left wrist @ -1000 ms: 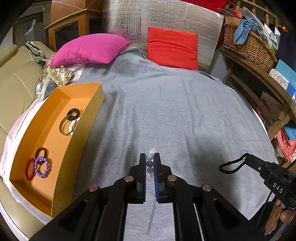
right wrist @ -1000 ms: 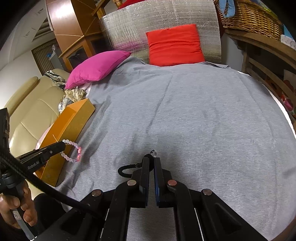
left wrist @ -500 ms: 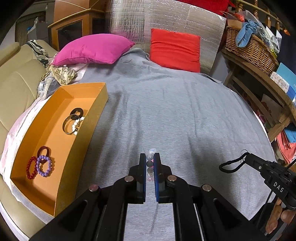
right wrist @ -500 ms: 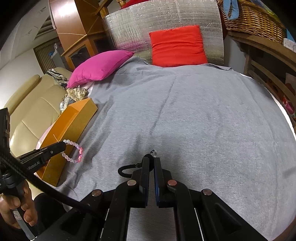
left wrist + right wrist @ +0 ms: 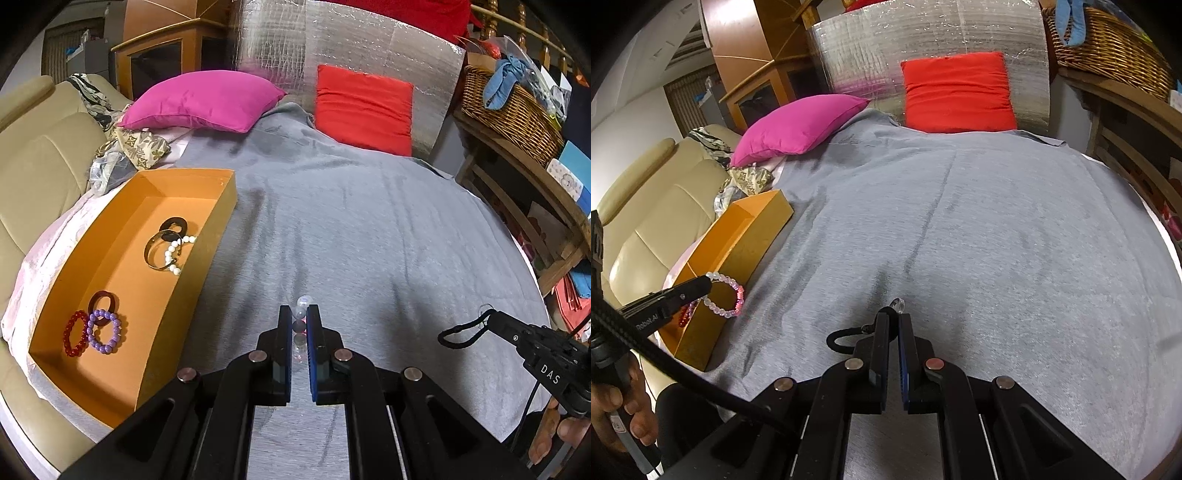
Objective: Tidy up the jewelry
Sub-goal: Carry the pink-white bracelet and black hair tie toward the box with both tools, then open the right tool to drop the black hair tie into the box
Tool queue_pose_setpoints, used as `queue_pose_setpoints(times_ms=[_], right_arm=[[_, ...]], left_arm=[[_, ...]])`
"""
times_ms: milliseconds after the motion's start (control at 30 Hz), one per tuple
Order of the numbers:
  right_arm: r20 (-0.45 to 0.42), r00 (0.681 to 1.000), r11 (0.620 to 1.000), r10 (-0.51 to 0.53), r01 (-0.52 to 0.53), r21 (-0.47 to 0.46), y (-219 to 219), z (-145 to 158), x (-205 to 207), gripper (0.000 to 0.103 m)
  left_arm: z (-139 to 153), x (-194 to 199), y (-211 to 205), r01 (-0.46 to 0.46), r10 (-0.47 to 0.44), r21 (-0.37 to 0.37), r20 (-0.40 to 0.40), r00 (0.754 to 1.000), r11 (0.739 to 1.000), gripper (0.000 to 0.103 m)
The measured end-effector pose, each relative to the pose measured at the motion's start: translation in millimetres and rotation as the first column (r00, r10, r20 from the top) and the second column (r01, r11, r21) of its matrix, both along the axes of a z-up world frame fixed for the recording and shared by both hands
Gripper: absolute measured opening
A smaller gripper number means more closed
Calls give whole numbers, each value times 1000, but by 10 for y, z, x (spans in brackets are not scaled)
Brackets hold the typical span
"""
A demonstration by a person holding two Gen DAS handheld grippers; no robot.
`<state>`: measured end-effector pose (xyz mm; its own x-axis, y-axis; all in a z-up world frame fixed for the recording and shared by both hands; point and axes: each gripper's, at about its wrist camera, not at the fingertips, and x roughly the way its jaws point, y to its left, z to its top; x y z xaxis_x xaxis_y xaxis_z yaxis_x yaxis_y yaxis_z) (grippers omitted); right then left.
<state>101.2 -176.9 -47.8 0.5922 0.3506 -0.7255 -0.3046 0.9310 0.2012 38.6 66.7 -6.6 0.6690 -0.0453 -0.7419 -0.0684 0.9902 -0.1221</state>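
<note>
Hanging from left hand-held gripper [image 5: 298, 317], bead bracelet [image 5: 726, 295] droops vertically.

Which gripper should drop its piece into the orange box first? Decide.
Left. The left gripper, shut on the pink-and-clear bead bracelet, hangs beside the orange box; the right gripper, holding a black cord, is farther away.

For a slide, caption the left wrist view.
Left tongs grip a beaded bracelet beside the orange box of bracelets.

Matt grey cloth [image 5: 369, 236]; glossy beaded bracelet [image 5: 726, 295].
</note>
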Motion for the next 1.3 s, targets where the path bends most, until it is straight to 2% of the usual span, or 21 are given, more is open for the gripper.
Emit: queue_pose_setpoints(times_ms=[333,533,700,933,1133,1300], right_arm=[[11,999,999,38,-38,-7,166,49,51,5],[22,996,996,88,-88,-14,433,115,112,5],[41,988,988,152,-151,-23,804,209,171,5],[80,965,968,249,-249,-12,1493,403,301,5],[91,941,945,327,-328,-11,2168,522,519,5],[73,924,927,375,-372,-41,2763,468,792,5]], left_arm=[[64,-31,223,-49,49,1,15,999,999,7],[149,-57,497,-99,99,-2,36,994,995,7],[218,-87,870,-168,168,-11,52,984,986,7],[205,-121,1502,-290,290,-23,47,956,957,7],[91,86,1774,-312,312,-18,13,950,950,7],[-48,367,1964,-320,319,-15,-20,947,947,7]])
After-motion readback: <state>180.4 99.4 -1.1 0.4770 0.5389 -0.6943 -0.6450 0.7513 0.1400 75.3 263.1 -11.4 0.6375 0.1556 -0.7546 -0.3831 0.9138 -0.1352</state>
